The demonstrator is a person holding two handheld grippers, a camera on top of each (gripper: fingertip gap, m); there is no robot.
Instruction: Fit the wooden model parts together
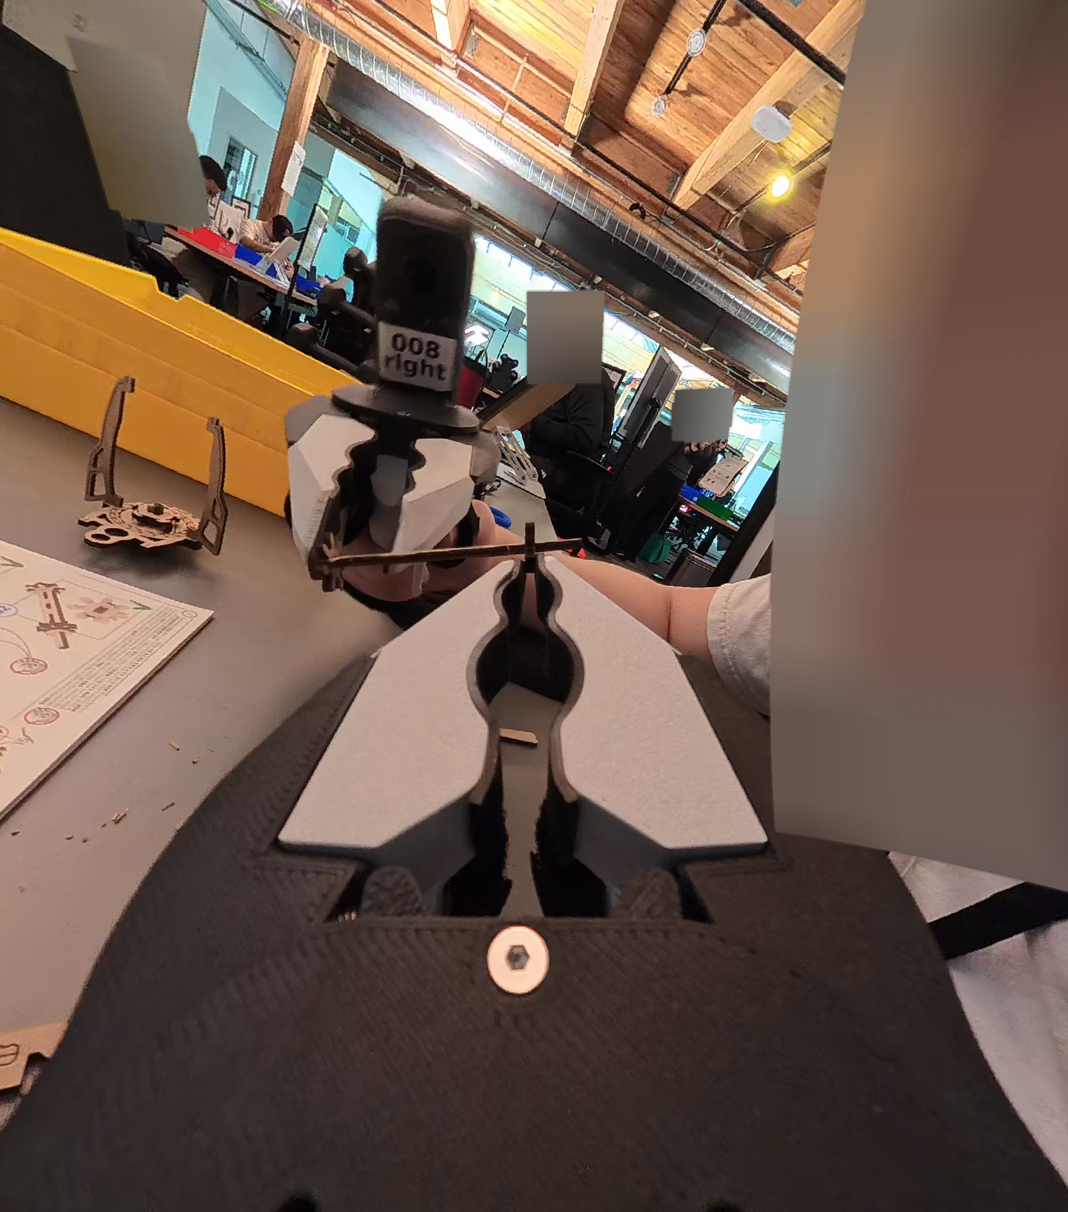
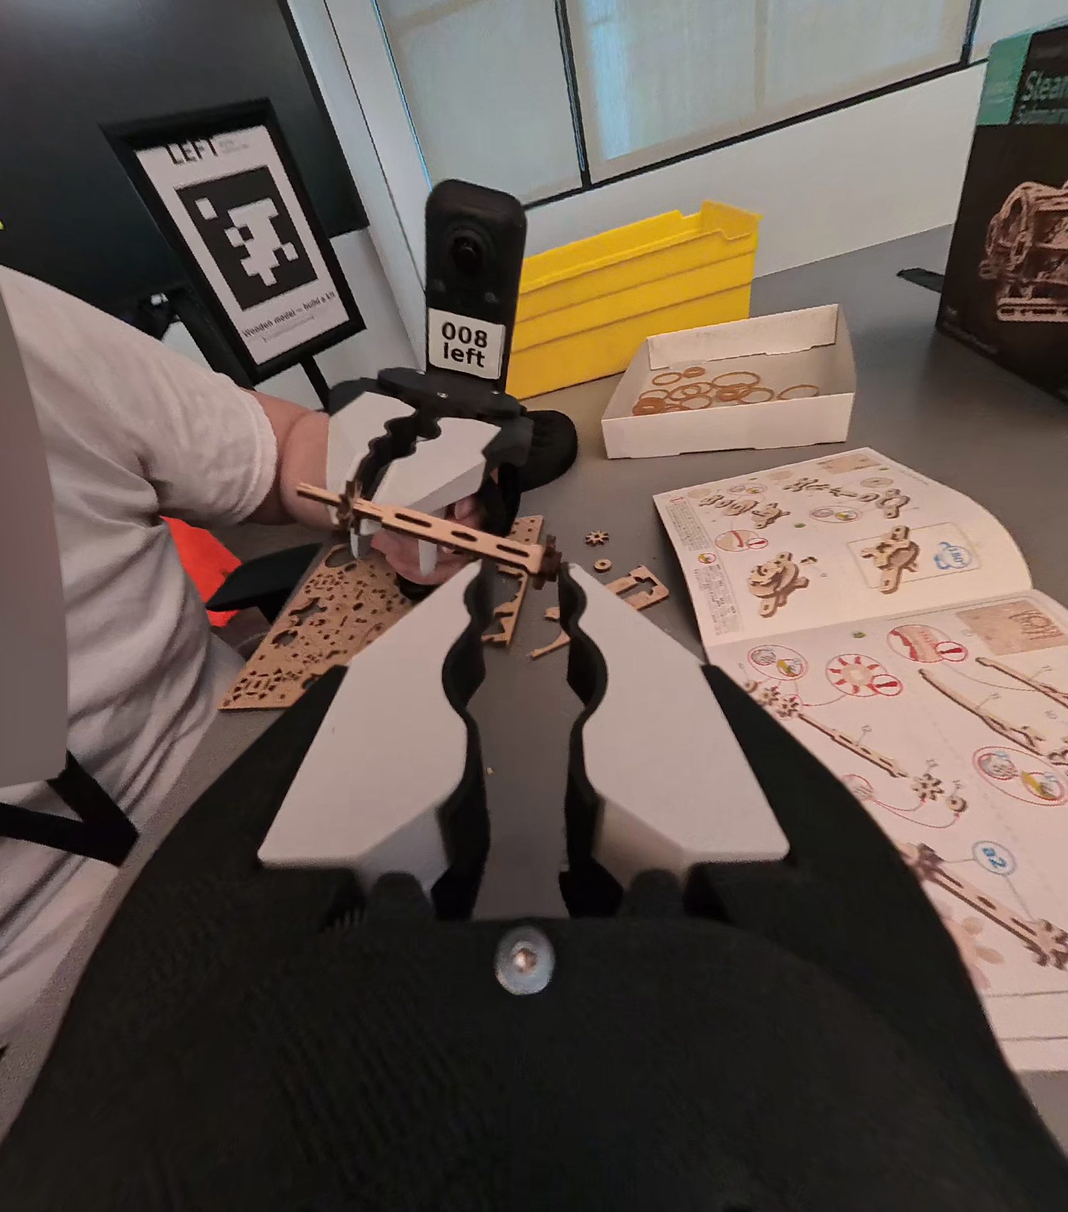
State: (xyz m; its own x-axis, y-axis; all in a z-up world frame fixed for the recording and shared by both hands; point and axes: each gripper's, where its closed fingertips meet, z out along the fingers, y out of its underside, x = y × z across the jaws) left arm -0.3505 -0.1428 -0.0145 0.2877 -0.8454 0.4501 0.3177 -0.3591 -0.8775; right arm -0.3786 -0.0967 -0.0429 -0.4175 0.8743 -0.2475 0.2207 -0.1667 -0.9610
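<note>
Between both claws: slotted wooden strip (image 2: 446, 530), left claw (image 2: 390, 557) clamping it (right claw (image 2: 518, 577) parted).

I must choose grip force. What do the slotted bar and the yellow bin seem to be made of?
Slotted bar: thin laser-cut plywood, it seems; pale matte face, dark burnt-looking edges, like the cut-out sheet beneath it. Yellow bin: moulded plastic, probably; even colour, slight sheen, stepped walls.

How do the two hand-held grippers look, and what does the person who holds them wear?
Each gripper, left and right, has a black ribbed plastic body, two pale grey wedge-shaped fingers with wavy black inner edges, and a silver screw at the base. A black upright camera with a white sticker stands on top. The person wears a light short sleeve.
</note>
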